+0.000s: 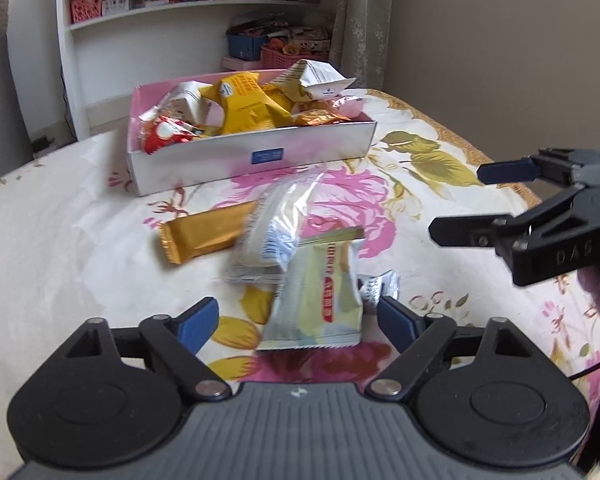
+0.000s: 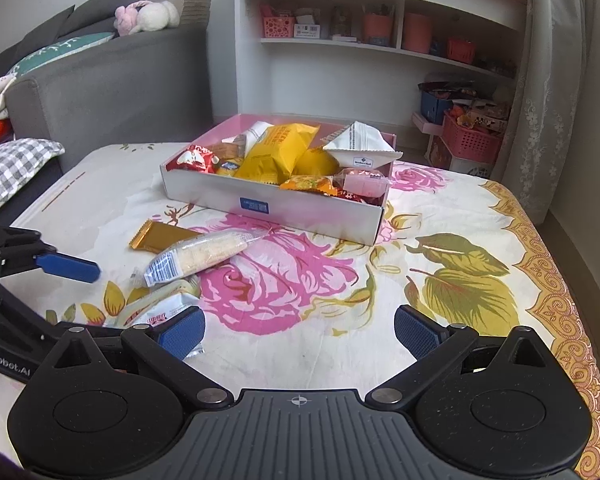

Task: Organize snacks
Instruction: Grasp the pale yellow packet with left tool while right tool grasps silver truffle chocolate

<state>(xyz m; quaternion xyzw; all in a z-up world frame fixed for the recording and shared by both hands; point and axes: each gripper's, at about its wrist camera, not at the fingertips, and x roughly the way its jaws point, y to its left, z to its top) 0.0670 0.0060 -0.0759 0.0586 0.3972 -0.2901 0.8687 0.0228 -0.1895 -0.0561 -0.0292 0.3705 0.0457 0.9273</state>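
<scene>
Snacks lie in two places on a flowered cloth (image 2: 440,216): a heap fills the box (image 2: 300,210), and a few lie loose on the cloth in front of it. Nearest the box is a gold bar (image 1: 204,236), and a clear packet (image 1: 272,232) lies partly across its end. A pale packet (image 1: 320,300) with red print lies nearest the left gripper (image 1: 298,322), partly over the clear one, with a small silver packet (image 1: 380,286) at its side.

The left gripper's jaws stand spread on either side of the pale packet's near end; its blue pads (image 1: 198,322) do not press it. The right gripper (image 2: 300,330) is wide open over bare cloth, holding nothing, just right of the loose snacks. Shelves (image 2: 380,44) stand behind.
</scene>
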